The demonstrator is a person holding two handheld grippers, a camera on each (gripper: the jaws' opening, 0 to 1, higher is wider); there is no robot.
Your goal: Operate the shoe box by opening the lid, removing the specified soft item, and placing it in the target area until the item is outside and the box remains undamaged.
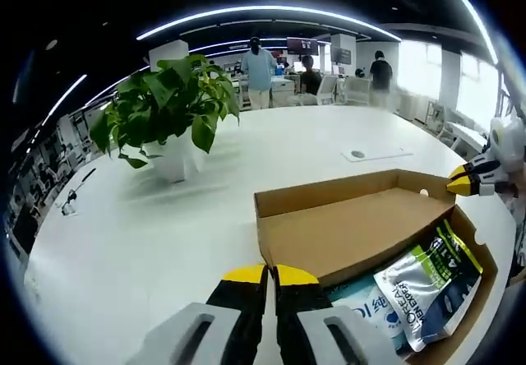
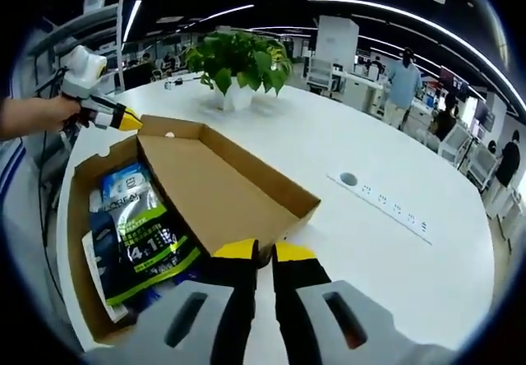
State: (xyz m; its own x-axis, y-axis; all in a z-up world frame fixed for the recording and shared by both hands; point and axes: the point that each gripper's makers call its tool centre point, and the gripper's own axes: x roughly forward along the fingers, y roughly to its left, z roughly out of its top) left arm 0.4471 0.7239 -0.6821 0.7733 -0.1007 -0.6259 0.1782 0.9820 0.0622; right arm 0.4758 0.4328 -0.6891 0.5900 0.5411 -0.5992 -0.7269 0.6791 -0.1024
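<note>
The shoe box (image 1: 374, 242) (image 2: 197, 192) sits open on the big white table (image 1: 164, 233) (image 2: 394, 250), its brown lid (image 1: 345, 229) (image 2: 218, 184) lying partly over the tray on a slant so that 1 side of the inside is bare to view. In that exposed part lie soft packets: a white, green and black pouch (image 1: 427, 287) (image 2: 144, 237) on top, with a pale blue and white pack (image 1: 370, 311) (image 2: 127, 180) tucked partly under it. I cannot read the print well enough to say what they are.

The left gripper (image 1: 269, 276) (image 2: 131, 122) hangs just above the lid's near edge in its own view, yellow tips pressed together with nothing between them; in the right gripper view it shows at the box's far corner, held by a hand (image 2: 33, 114). The right gripper (image 2: 263, 252) (image 1: 460, 180) is likewise closed on nothing, tips just over the lid's edge, and it appears at the opposite corner in the left gripper view.

Further along the table stand a leafy potted plant (image 1: 168, 110) (image 2: 238, 65) and a flush socket strip (image 1: 376, 154) (image 2: 382, 200). Several people (image 1: 259, 69) (image 2: 403, 77) stand among office desks beyond.
</note>
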